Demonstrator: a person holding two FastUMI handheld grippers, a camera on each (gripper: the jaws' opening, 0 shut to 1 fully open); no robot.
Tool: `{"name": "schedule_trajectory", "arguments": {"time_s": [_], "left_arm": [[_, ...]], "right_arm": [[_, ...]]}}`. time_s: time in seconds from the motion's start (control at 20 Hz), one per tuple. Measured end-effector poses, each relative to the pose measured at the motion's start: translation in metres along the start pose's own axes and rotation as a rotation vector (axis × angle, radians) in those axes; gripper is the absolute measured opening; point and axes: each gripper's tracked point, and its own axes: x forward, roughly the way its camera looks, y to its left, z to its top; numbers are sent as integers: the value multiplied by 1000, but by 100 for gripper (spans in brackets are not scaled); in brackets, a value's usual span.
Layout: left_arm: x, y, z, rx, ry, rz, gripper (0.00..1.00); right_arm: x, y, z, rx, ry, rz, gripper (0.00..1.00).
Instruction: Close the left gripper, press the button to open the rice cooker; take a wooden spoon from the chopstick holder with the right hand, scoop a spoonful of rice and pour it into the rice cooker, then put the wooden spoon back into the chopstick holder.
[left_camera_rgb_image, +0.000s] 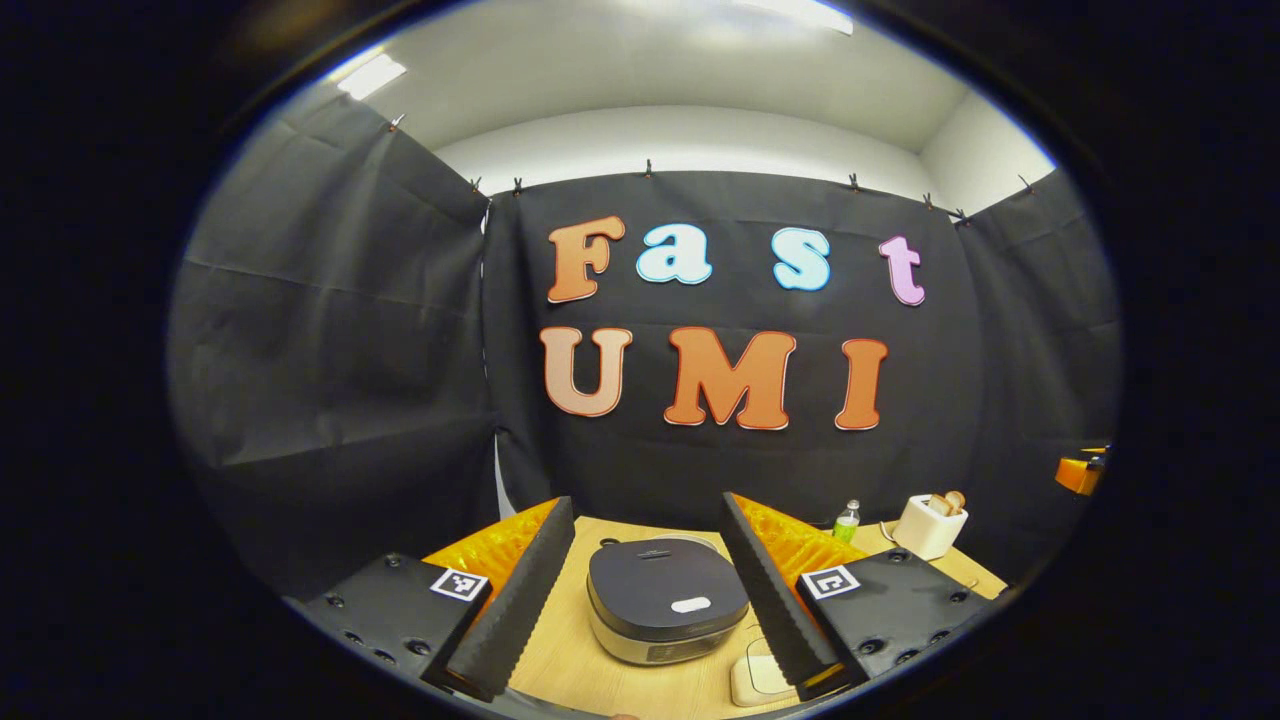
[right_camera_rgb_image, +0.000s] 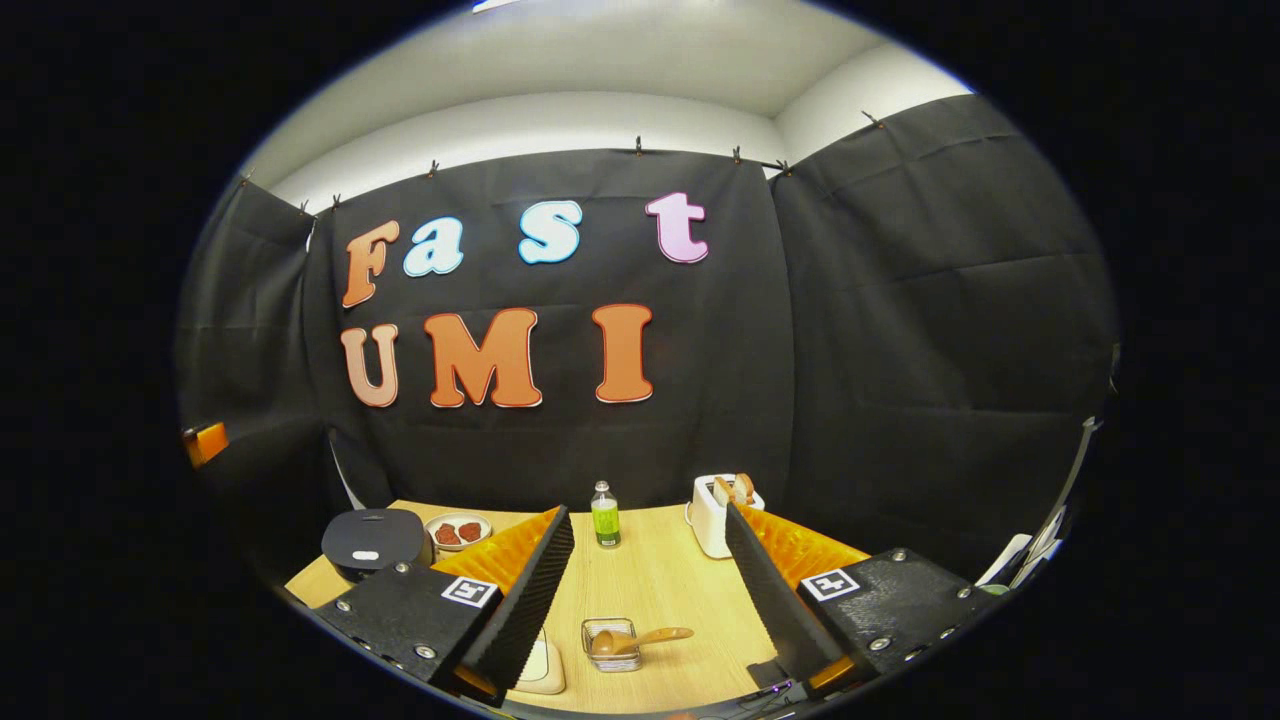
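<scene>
The rice cooker (left_camera_rgb_image: 665, 610) stands on the wooden table (left_camera_rgb_image: 580, 670), its dark lid shut, with a white button (left_camera_rgb_image: 690, 605) on the lid's near side. My left gripper (left_camera_rgb_image: 646, 505) hangs open above and in front of it, so the cooker shows between the two fingers. In the right gripper view the wooden spoon (right_camera_rgb_image: 645, 637) lies in a small clear holder (right_camera_rgb_image: 608, 648) on the table (right_camera_rgb_image: 690, 590). My right gripper (right_camera_rgb_image: 648, 510) is open and empty, back from the holder. The cooker (right_camera_rgb_image: 375, 540) sits far left there.
A white dish (right_camera_rgb_image: 458, 530) holding red-brown pieces is beside the cooker. A small green-labelled bottle (right_camera_rgb_image: 604, 515) and a white toaster (right_camera_rgb_image: 718, 512) with bread stand at the table's back. A cream square pad (right_camera_rgb_image: 545, 665) lies near the front edge, also by the cooker (left_camera_rgb_image: 760, 680).
</scene>
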Motion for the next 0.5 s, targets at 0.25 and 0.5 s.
{"name": "schedule_trajectory", "arguments": {"time_s": [0.25,0.5], "left_arm": [[-3,-7,10,15,-26,-19,95],[-5,-6,9,21,-24,-11,98]], "right_arm": [[-2,-5,4,-5,-11,1,95],[-3,-7,3,-4,-9,2,95]]}}
